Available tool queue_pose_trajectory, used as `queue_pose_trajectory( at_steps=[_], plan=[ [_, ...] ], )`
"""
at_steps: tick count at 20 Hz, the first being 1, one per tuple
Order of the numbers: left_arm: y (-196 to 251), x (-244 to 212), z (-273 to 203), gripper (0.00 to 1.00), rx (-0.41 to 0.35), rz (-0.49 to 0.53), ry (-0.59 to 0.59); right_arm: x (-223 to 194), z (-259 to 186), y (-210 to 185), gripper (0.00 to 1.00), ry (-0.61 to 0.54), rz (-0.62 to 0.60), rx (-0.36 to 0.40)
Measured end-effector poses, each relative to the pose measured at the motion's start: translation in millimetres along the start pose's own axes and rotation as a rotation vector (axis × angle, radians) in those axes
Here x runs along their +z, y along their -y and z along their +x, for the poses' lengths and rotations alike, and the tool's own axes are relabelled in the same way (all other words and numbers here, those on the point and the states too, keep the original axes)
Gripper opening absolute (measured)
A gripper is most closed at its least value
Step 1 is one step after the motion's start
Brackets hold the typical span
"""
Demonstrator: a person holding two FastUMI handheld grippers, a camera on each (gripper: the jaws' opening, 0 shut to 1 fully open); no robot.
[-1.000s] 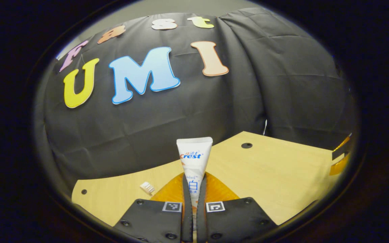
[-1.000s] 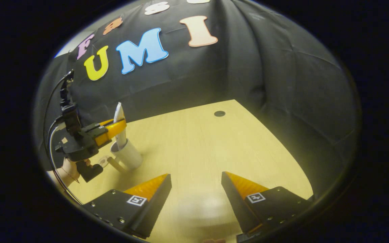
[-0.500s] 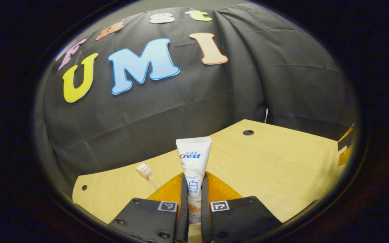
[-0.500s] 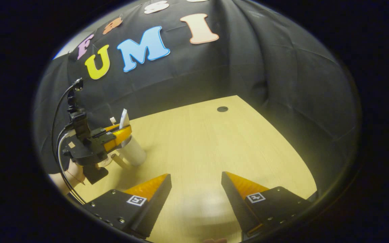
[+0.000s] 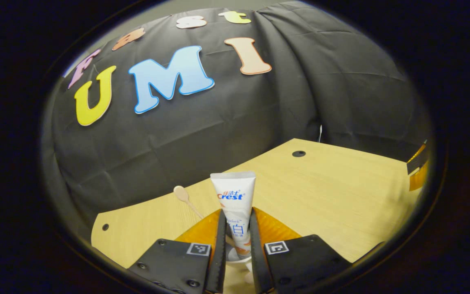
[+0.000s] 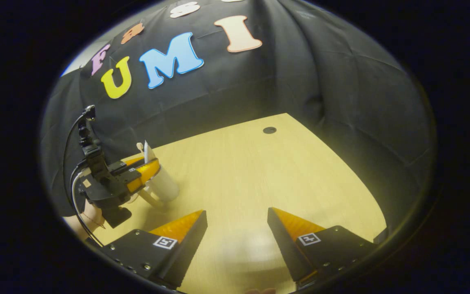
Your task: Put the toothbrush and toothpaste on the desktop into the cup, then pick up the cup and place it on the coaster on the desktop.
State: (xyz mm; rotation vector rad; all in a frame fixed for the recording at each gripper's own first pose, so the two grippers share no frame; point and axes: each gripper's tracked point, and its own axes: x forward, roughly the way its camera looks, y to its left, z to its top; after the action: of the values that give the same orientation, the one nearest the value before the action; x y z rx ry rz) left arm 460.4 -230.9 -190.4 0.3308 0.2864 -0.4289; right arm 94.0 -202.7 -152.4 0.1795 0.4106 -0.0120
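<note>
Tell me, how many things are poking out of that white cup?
2. The toothpaste stands between the left claw fingers, and the toothbrush leans behind it. The cup could hide more.

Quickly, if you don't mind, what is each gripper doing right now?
Left gripper: jaws slightly parted around the toothpaste standing in the cup; whether they press it cannot be told.
Right gripper: open, holding nothing.

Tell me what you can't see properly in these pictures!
- The coaster: I can't make one out on the desktop.
- The cup: in the right gripper view the left gripper hides its rim; in the left gripper view its fingers leave a sliver showing.
- The toothpaste: its lower end is hidden inside the cup.
- The toothbrush: its handle goes behind a finger.
- The hand: mostly behind the left gripper.
</note>
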Motion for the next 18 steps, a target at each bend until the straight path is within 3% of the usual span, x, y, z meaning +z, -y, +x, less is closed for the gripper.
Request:
queue_pose_trajectory(
  at_steps=[1, 3, 4, 5, 9, 18],
  plan=[
    [-0.9, 1.6, -3.5, 0.36, 0.009, 0.002, 0.008, 0.8, -0.1, -0.5, 0.91, 0.001, 0.000, 0.001],
    [-3.5, 3.7, -10.4, 0.60, 0.019, 0.007, 0.018, 1.4, -0.6, -4.3, 0.88, 0.001, 0.001, 0.009],
    [-4.8, 1.8, -14.3, 0.78, 0.025, 0.004, 0.015, 1.7, -0.4, -5.8, 0.88, 0.002, 0.001, 0.011],
    [-7.0, 1.8, -19.0, 0.88, 0.036, 0.000, 0.015, 2.8, 0.1, -7.2, 0.88, 0.003, 0.000, 0.012],
    [-18.8, -1.7, -39.1, 0.98, 0.082, -0.023, 0.015, 5.4, -3.0, -14.6, 0.92, 0.011, -0.003, 0.019],
    [-77.4, 4.1, -102.9, 0.97, 0.209, -0.104, 0.050, 12.8, -7.4, -54.0, 0.91, 0.000, -0.043, 0.045]
  ],
)
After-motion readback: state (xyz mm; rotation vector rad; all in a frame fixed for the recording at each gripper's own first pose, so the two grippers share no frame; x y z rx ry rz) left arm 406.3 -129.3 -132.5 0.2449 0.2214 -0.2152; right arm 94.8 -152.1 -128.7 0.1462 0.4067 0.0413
